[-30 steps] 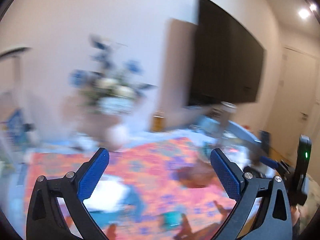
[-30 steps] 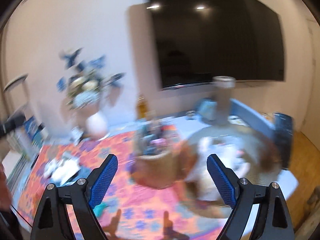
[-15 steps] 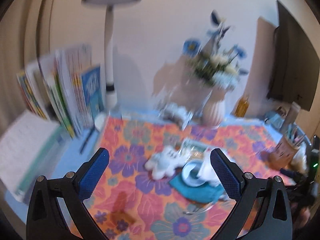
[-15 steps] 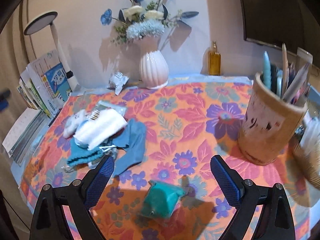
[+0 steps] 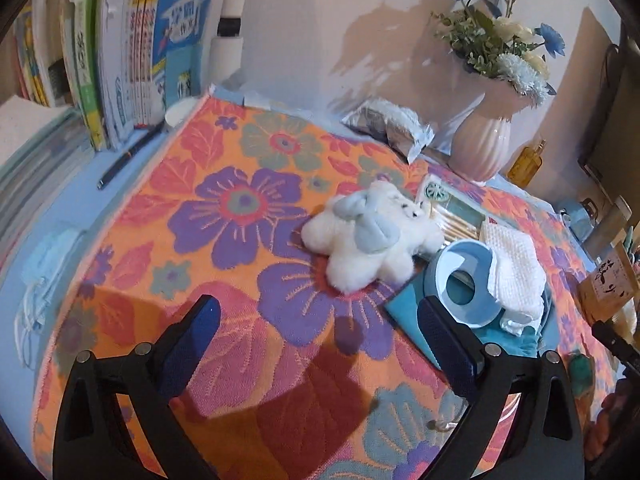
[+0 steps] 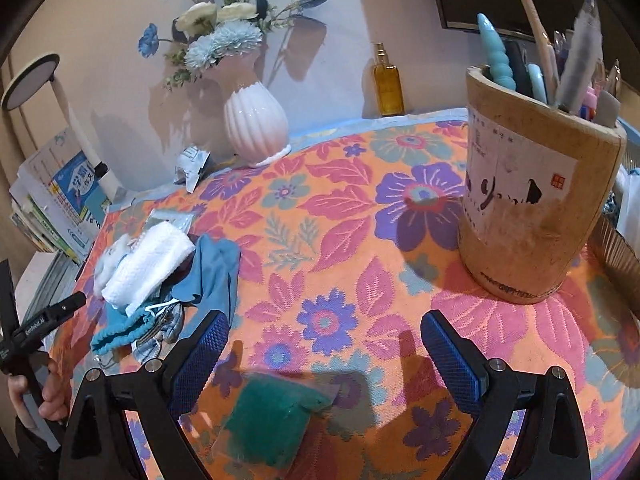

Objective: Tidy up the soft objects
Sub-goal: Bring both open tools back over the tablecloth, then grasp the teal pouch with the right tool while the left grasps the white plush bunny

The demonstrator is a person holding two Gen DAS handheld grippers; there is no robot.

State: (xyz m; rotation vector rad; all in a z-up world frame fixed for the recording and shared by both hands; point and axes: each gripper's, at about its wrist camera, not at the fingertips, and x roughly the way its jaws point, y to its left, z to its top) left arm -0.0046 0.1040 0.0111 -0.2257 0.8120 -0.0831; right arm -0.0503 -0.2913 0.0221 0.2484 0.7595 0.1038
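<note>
- Tablecloth (image 5: 240, 208), orange with big flowers, spreads under both our grippers.
- Pen holder (image 6: 532, 208) stands ahead of our right gripper (image 6: 324, 354), past its right jaw.
- Plush toy (image 5: 368, 236) lies ahead of our left gripper (image 5: 318, 338), between its jaws and well apart.
- Green pouch (image 6: 272, 420) sits between our right jaws, nearer the left one.
- Both grippers' jaws are spread wide, holding nothing.

"GenRobot.AI" stands in white letters on the black handle (image 6: 48, 326). The print on the pen holder (image 6: 532, 200) and the books (image 5: 132, 52) is too small to read.
</note>
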